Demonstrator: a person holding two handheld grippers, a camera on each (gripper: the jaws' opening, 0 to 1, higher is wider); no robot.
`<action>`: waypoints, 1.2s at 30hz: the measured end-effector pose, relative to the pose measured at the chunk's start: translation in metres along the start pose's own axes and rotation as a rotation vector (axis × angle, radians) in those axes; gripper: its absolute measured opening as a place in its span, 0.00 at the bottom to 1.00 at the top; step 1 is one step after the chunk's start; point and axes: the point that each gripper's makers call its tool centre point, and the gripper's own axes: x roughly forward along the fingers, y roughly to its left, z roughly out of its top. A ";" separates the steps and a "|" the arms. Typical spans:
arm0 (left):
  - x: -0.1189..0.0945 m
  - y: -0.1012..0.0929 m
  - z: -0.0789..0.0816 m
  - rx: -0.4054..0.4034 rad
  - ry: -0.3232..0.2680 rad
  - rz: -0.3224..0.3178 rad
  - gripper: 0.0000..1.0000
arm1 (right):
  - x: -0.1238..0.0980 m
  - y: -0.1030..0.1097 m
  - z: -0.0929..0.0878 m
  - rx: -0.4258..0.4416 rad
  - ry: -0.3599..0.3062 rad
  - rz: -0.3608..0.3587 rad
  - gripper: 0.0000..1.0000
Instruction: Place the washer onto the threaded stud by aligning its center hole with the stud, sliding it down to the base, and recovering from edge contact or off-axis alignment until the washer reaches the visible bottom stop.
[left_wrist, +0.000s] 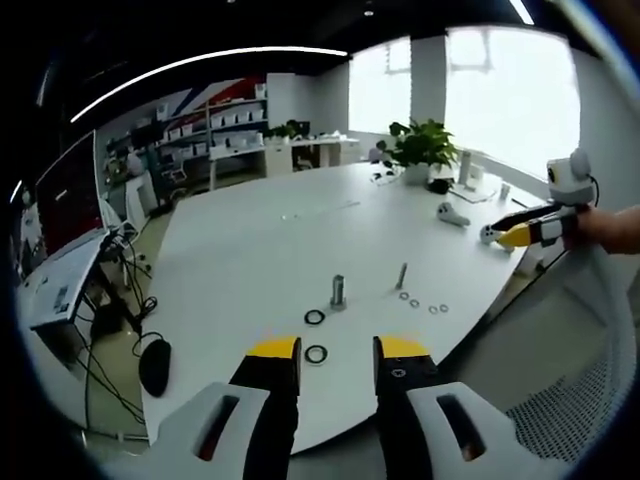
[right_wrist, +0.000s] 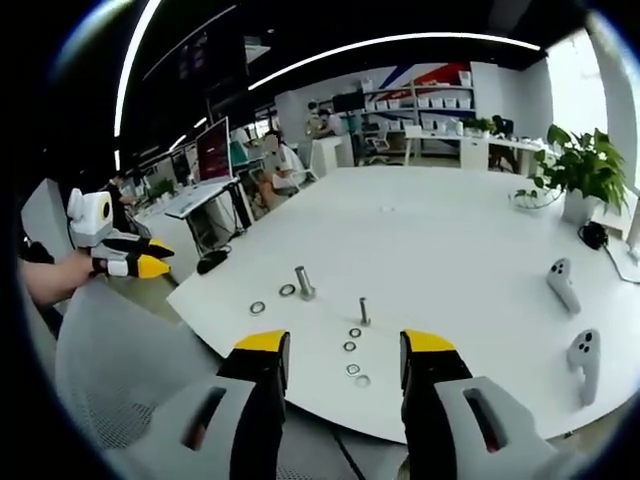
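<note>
On the white table (left_wrist: 260, 240) two upright studs stand: a thicker one (left_wrist: 338, 292) and a thin threaded one (left_wrist: 401, 276). Two dark ring washers (left_wrist: 315, 317) (left_wrist: 316, 353) lie near the thick stud, and several small washers (left_wrist: 414, 302) lie by the thin stud. My left gripper (left_wrist: 337, 362) is open above the near table edge, nothing between its jaws. The right gripper view has the thick stud (right_wrist: 304, 283), thin stud (right_wrist: 364, 311), dark rings (right_wrist: 258, 308) and small washers (right_wrist: 350, 346). My right gripper (right_wrist: 344, 357) is open and empty. Each gripper appears in the other's view (left_wrist: 520, 234) (right_wrist: 135, 262).
Two white controllers (right_wrist: 562, 281) lie on the table's far side with a potted plant (left_wrist: 420, 150) behind them. A mesh chair back (left_wrist: 590, 390) stands close to the table edge. A black mouse (left_wrist: 155, 365) and monitors (left_wrist: 70, 190) sit on a side desk.
</note>
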 end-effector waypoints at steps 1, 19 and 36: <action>-0.001 0.000 0.000 0.003 0.001 0.001 0.27 | 0.000 0.001 0.000 -0.002 -0.002 0.000 0.47; 0.001 -0.003 -0.012 -0.058 0.027 -0.038 0.26 | 0.005 0.006 -0.007 -0.052 0.016 0.017 0.46; 0.003 -0.004 -0.021 -0.070 0.070 -0.049 0.25 | 0.007 0.006 -0.013 -0.018 0.039 0.025 0.44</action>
